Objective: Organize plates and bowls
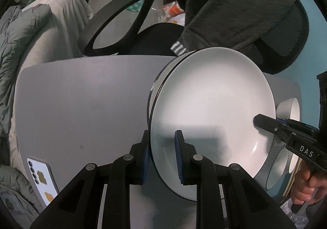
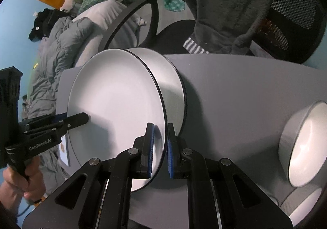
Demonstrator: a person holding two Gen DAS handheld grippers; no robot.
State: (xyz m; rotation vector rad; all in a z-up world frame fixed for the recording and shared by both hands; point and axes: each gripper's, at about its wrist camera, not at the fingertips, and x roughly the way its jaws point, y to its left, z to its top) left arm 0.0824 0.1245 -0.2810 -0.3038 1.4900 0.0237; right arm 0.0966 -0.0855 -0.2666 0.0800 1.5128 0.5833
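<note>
- Left wrist view: the left gripper (image 1: 162, 154) is clamping the near rim of a round white glazed plate with a thin black edge (image 1: 212, 110), one blue-padded finger under the rim and one on the plate's face.
- The plate is hanging above the grey tabletop (image 1: 81, 96), its glossy face catching a soft highlight, with a second white plate's rim (image 1: 163, 74) showing just behind it.
- The right gripper (image 1: 258, 120) is pinching the plate's opposite rim; a white bowl (image 1: 290, 110) is sitting beyond it.
- A white phone (image 1: 41, 178) is lying near the table's edge.
- Right wrist view: the right gripper (image 2: 160, 147) is closing its blue pads on the black-edged rim, while the left gripper (image 2: 84, 117) is gripping the far side.
- The second plate (image 2: 173, 90) is resting on the tabletop (image 2: 235, 96), partly beneath the held one.
- Two white bowls, one upper (image 2: 304, 133) and one lower (image 2: 304, 206), are standing well apart from the plates.
</note>
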